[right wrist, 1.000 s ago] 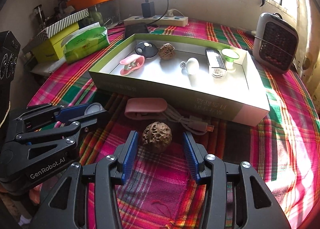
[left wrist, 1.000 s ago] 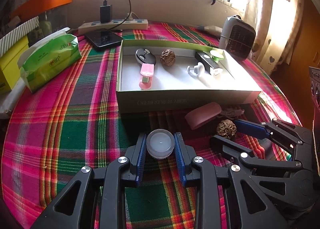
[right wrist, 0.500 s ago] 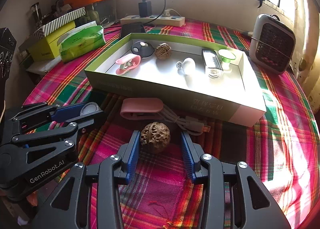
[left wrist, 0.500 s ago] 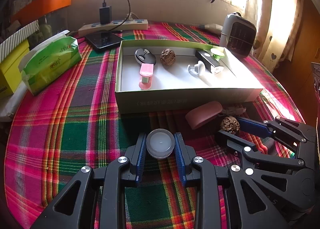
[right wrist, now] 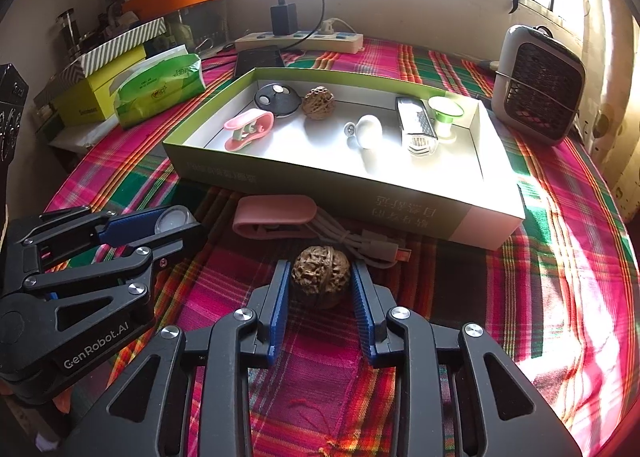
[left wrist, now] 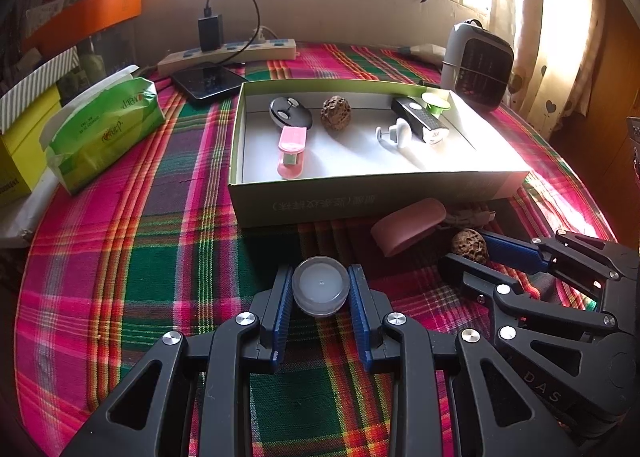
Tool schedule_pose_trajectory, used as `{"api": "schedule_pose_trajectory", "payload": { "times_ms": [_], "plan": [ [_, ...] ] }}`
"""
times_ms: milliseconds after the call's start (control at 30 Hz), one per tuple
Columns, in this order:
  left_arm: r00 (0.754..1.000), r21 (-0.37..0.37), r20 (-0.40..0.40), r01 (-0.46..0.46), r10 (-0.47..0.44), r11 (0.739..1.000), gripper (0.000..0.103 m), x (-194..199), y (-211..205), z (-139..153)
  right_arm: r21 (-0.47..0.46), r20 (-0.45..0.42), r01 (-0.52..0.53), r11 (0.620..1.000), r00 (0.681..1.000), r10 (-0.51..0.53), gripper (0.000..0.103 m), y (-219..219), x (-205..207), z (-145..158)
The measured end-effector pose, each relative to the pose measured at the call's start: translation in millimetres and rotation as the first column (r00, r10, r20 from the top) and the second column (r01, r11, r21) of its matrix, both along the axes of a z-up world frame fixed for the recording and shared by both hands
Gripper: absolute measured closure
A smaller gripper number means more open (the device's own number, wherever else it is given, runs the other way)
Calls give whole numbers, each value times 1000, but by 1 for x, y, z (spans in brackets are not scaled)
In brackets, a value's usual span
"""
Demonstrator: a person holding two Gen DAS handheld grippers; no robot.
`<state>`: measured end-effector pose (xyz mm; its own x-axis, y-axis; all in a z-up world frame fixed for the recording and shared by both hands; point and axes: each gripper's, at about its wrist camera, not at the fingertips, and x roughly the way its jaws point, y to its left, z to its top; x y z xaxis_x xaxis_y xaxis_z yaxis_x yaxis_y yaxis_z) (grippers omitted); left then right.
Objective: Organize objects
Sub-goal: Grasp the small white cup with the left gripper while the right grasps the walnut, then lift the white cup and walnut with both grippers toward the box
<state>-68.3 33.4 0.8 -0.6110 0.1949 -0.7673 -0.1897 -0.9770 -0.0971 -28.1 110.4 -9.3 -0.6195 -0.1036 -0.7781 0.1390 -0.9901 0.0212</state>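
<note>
My left gripper (left wrist: 320, 291) is shut on a small round translucent white jar (left wrist: 320, 286) just above the plaid cloth; it also shows in the right wrist view (right wrist: 172, 220). My right gripper (right wrist: 320, 281) is shut on a brown walnut (right wrist: 320, 279), which shows in the left wrist view too (left wrist: 469, 242). Ahead stands an open green-and-white box (left wrist: 360, 201) holding a black key fob (left wrist: 290, 113), a second walnut (left wrist: 336, 113), a pink clip (left wrist: 292, 153), a white knob (left wrist: 396, 131), a black-silver device (left wrist: 420, 121) and a green cup (left wrist: 436, 102).
A pink case (right wrist: 276, 215) with a coiled cable (right wrist: 372, 245) lies in front of the box. A green tissue pack (left wrist: 104, 133), yellow boxes (left wrist: 20, 145), power strip (left wrist: 228, 53), phone (left wrist: 208, 81) and small heater (left wrist: 478, 65) ring the table.
My right gripper's fingers have closed in from either side onto the walnut. The left gripper keeps its hold on the jar; both have shifted only slightly.
</note>
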Motion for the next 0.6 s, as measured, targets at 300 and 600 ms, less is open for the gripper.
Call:
{"api": "schedule_pose_trajectory", "payload": {
  "times_ms": [300,600],
  "plan": [
    [1000,-8,0,-4,4,1000,78,1,1,-1,-7,-1,0,1000,1000,0,72,0,2,0],
    [1000,-25,-2,-1,1,1000,78,0,1,-1,-12,-1,1,1000,1000,-1,72,1,3,-1]
  ]
}}
